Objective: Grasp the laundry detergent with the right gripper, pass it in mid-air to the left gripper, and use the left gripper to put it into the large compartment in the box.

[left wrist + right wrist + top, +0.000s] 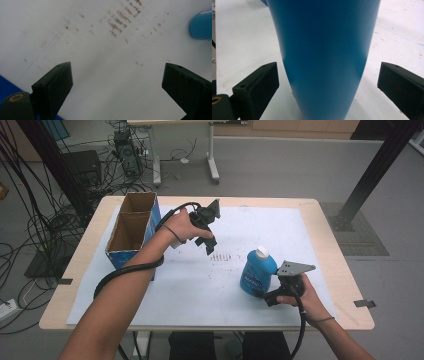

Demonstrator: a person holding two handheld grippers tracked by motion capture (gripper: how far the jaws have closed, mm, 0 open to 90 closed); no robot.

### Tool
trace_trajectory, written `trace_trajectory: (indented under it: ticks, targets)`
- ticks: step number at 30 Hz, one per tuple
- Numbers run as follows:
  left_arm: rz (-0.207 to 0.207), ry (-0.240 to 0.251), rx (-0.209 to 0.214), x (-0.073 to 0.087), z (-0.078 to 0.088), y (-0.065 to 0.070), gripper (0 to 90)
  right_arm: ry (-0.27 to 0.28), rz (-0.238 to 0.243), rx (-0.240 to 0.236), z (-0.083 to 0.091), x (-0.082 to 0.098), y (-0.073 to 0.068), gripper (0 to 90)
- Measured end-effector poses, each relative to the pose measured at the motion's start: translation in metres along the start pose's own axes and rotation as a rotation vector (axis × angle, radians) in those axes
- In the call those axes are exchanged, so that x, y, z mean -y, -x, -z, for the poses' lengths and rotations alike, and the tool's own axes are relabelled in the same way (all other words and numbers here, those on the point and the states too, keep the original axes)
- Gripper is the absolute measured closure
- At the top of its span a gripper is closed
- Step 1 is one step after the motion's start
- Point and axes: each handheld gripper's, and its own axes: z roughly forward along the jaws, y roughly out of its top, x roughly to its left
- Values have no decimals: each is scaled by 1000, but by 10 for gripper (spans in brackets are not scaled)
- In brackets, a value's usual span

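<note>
Two grippers are at work over the counter (320, 220): the right gripper (260, 292) sits near the front right edge with its fingers (257, 87) spread on either side of an upright blue bottle (257, 272), not pressing it. The left gripper (211, 247) hovers nearer the back left, beside a cardboard box (132, 227), fingers (53, 82) released around nothing.

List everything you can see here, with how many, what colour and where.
bottle: one, blue with white cap, upright on the right part of the sheet, between the right gripper's open jaws
cardboard box: one, brown inside, blue outside, open-topped, two compartments, left side of table
sheet: one, white, faint reddish marks mid-sheet, covering the table
table: one, light wood
left gripper: one, black, jaws open over the sheet, nothing between them
right gripper: one, black, open around the bottle's base
</note>
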Motion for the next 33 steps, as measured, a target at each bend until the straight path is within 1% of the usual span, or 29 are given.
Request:
trace_trajectory:
  ticks: [19,28,33]
  targets:
    - [-2,10,0,-2,5,2,102,-1,3,-2,2,-2,2,34]
    - [4,13,-4,-4,7,0,102,-1,0,-9,2,-4,1,34]
    - [1,15,0,-4,8,0,101,-2,-3,-9,2,-3,2,33]
